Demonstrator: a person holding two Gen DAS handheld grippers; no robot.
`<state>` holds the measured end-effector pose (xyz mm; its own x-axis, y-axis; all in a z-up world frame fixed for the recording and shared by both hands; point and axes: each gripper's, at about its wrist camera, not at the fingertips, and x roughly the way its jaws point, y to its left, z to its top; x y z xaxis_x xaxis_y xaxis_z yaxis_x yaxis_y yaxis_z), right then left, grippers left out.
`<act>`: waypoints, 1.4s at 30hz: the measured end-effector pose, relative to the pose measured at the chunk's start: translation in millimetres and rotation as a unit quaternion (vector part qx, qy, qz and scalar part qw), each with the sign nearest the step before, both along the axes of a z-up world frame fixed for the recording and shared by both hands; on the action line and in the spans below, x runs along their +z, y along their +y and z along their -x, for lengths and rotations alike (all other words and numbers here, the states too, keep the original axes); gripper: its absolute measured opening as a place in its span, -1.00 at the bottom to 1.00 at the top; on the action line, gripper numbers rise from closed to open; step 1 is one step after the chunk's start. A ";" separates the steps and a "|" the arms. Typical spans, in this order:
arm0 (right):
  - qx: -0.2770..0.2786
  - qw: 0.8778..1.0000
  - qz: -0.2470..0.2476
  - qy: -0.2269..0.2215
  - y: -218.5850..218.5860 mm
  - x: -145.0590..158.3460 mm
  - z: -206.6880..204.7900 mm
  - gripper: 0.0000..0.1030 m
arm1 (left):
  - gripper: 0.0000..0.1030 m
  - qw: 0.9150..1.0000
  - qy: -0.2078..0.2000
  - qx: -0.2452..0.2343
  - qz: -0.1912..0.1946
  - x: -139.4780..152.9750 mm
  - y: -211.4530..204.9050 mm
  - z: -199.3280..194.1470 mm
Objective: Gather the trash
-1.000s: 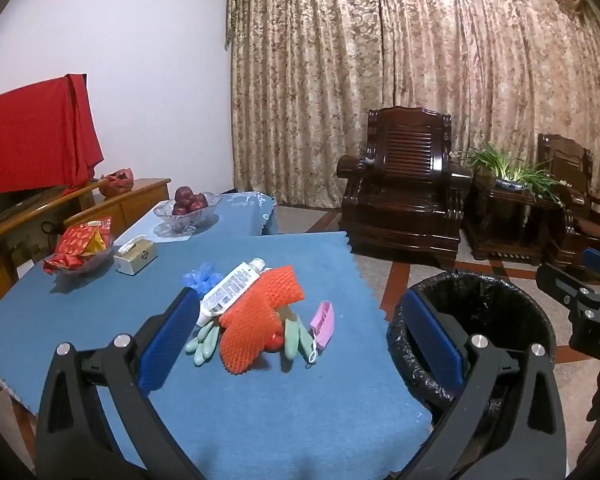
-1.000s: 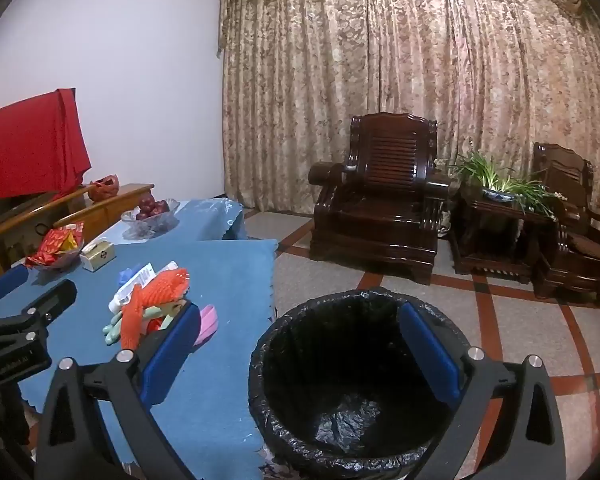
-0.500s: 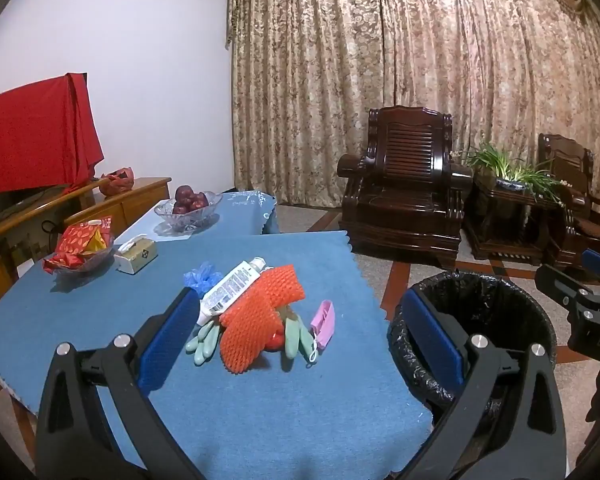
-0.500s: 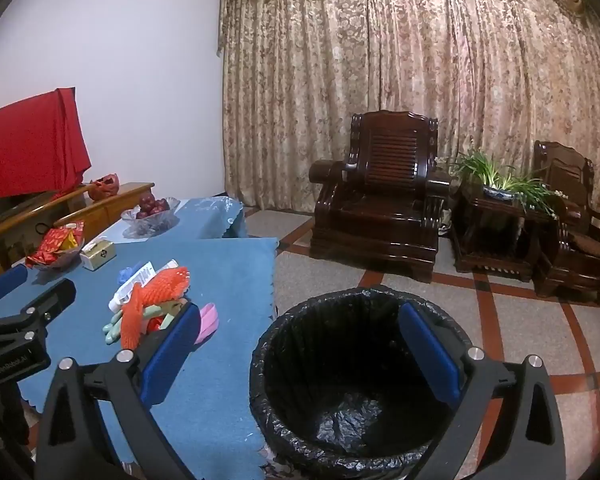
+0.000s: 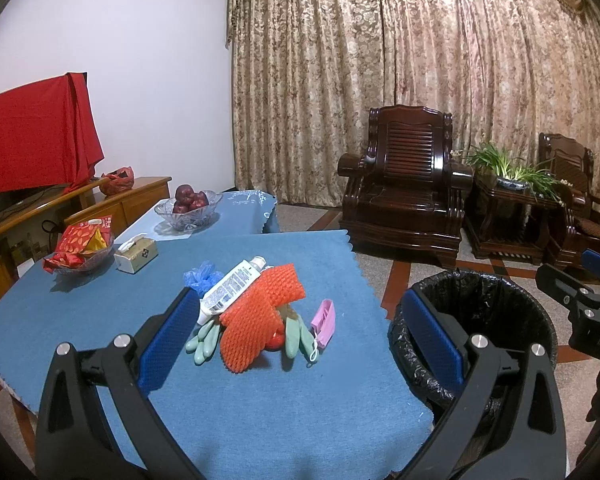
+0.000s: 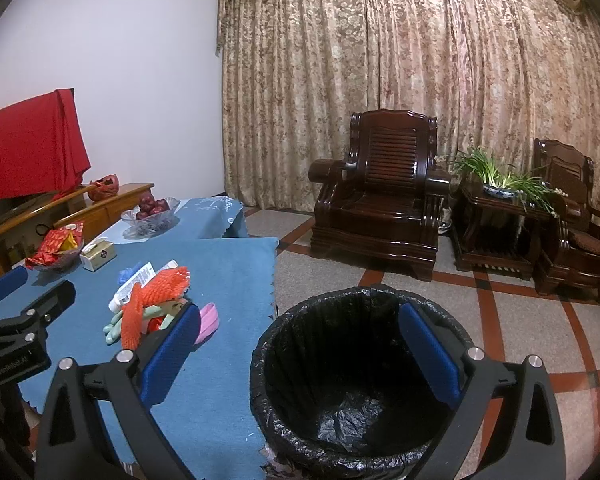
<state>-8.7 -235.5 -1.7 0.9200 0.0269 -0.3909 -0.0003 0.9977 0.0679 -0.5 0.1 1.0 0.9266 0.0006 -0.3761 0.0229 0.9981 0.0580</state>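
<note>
Left gripper [image 5: 296, 332] hovers over the surface's [image 5: 100, 312] near edge, jaws apart, empty; right gripper [image 6: 300, 344], likewise apart, above the bin [image 6: 340, 460]. Tube [image 5: 232, 286] print unreadable.

Both fisheye views are evenly lit by soft indoor light from above, neither dim nor harsh. Black vignette fills the corners of each frame, and straight lines bow towards the edges. The heavy patterned beige curtain [image 5: 420, 80] curves at upper right. The blue cloth-covered surface [image 5: 284, 400] carries soft, short shadows. The black plastic-lined round bin [image 6: 360, 380] stays murky inside. Focus is sharp, with no glare.
</note>
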 end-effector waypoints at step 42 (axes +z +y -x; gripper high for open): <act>0.014 1.000 -0.002 0.015 21.5 -14.5 -21.0 0.89 | 0.90 1.000 0.013 0.013 0.005 -32.2 24.2 -16.9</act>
<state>12.3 -214.0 -16.2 0.9069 0.0543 -0.4178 -0.0267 0.9971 0.0717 16.4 24.3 -31.2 0.9163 0.0213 -0.3999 -0.0026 0.9989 0.0474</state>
